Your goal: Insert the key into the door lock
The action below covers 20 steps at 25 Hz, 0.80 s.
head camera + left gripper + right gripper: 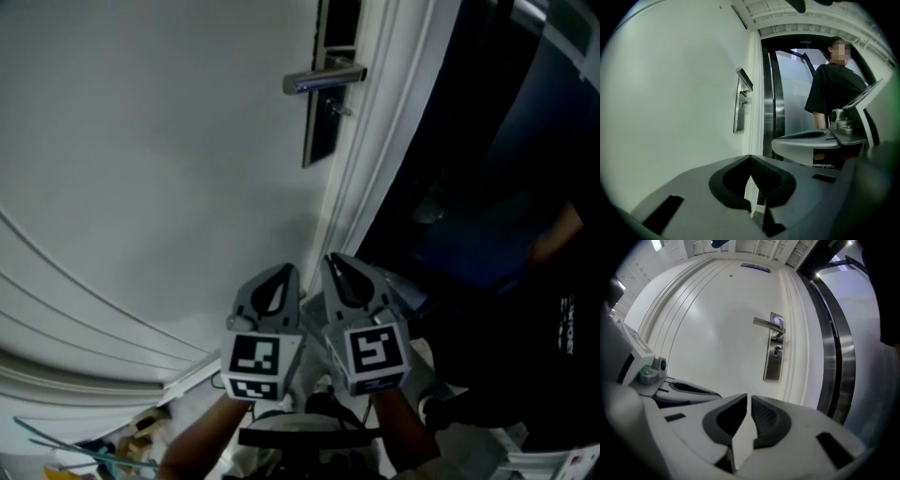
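A white door (150,169) carries a silver lever handle (323,80) on a dark lock plate (319,127). A small metal key-like piece (339,110) sticks out of the plate just under the handle. The same piece (778,350) shows under the handle (768,324) in the right gripper view, and as a small piece (746,102) in the left gripper view. My left gripper (281,277) and right gripper (339,267) hang side by side well below the lock. Both are shut with nothing between the jaws, as with the left gripper (750,158) and right gripper (749,398) up close.
A person in a black shirt (834,84) stands past the door's edge, in the dark opening (487,141) to the right. A shiny metal frame strip (836,352) runs beside the white door jamb (375,159). Clutter (103,448) lies at lower left.
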Motion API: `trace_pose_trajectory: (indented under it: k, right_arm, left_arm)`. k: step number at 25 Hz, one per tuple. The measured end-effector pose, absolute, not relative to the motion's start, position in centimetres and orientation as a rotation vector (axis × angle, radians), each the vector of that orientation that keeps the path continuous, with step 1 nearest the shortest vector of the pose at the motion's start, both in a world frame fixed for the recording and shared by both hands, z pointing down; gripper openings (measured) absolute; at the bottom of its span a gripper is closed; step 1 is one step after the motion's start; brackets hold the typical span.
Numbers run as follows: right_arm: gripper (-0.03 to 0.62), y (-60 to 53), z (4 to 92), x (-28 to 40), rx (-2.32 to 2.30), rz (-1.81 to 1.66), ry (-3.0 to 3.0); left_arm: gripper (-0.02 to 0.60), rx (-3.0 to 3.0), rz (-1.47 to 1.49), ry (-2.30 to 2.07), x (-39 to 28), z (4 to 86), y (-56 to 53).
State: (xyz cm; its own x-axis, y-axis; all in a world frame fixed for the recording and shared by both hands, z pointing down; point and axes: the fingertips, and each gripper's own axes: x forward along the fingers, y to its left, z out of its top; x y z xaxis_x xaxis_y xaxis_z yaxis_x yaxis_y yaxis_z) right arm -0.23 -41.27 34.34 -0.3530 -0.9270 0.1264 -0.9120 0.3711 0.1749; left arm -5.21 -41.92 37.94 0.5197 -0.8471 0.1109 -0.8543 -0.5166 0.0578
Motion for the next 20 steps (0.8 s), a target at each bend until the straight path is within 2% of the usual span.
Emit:
trace_pose_trajectory:
  k: [9, 20]
  right_arm:
    - [0.006, -39.9, 36.2, 1.4, 1.689, 0.028, -2.464]
    - [0.005, -39.3, 35.6, 0.5, 1.655, -0.007, -2.482]
  left_arm:
    - [0.003, 2.661, 0.129, -1.446, -3.2, 37.7, -41.3]
    - [0.003, 2.686, 0.117, -1.438, -2.9, 37.6, -41.1]
